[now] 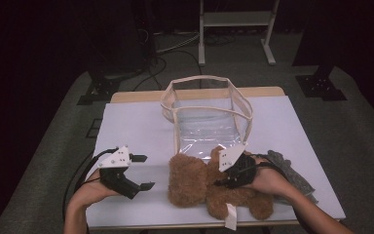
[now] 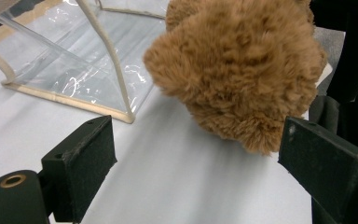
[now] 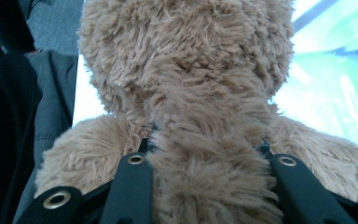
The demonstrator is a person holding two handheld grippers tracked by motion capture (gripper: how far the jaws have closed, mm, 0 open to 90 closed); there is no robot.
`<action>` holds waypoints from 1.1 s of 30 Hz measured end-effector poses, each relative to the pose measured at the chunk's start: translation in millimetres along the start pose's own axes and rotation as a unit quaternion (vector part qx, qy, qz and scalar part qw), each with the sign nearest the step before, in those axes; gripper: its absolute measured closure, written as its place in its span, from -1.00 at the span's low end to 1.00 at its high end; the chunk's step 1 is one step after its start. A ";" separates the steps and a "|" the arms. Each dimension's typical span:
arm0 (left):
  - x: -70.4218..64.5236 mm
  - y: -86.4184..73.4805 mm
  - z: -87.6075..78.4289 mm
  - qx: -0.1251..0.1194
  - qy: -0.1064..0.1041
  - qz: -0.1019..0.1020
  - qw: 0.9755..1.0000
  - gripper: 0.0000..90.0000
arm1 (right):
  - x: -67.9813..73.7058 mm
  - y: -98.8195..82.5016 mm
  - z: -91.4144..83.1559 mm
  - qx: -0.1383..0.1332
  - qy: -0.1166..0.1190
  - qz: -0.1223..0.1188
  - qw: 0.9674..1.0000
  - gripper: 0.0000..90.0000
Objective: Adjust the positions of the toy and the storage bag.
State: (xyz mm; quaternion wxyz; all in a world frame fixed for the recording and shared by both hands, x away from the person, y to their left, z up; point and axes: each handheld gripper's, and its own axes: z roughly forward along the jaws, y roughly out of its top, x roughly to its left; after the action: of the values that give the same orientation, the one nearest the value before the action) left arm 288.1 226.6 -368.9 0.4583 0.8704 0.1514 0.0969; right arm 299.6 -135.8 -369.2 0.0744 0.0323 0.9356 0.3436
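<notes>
A fluffy brown teddy bear point(image 1: 195, 183) lies on the white table point(image 1: 136, 126) near its front edge. My right gripper point(image 1: 224, 178) comes in from the right and is shut on the bear's body. In the right gripper view both black jaws press into the fur of the bear point(image 3: 186, 70) on either side of my right gripper point(image 3: 209, 168). My left gripper point(image 1: 146, 171) rests to the left of the bear, open and holding nothing. In the left gripper view the bear's head point(image 2: 233, 65) sits just beyond the left gripper point(image 2: 196, 154).
A clear plastic bag point(image 1: 207, 122) with beige trim stands open behind the bear, seen also as the bag point(image 2: 65, 60) in the left gripper view. A grey cloth point(image 1: 292, 170) lies under the right forearm. A white rack point(image 1: 236, 19) stands on the floor beyond the table.
</notes>
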 end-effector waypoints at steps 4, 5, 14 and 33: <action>1.0 -1.2 -4.4 -0.004 0.005 -0.001 1.000 -0.79 | 1.4 9.3 -7.0 -0.008 0.001 -0.007 1.000 0.44; 0.8 -1.4 -5.1 -0.007 0.005 -0.004 1.000 -0.79 | 1.2 11.3 -9.1 -0.009 0.000 -0.008 1.000 0.44; 1.8 -2.9 -8.1 -0.009 0.009 -0.007 1.000 -0.79 | -7.1 21.3 -36.2 -0.033 -0.005 0.024 0.999 0.47; 3.2 -4.4 -8.8 -0.011 0.010 -0.013 1.000 -0.79 | -16.0 52.4 -83.3 -0.097 -0.017 0.041 0.994 0.48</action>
State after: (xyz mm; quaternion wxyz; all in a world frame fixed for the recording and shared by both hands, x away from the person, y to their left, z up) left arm 287.6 236.8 -367.5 0.4678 0.8622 0.1657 0.1014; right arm 302.4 -150.8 -270.6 0.0792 0.0696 0.8942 0.4352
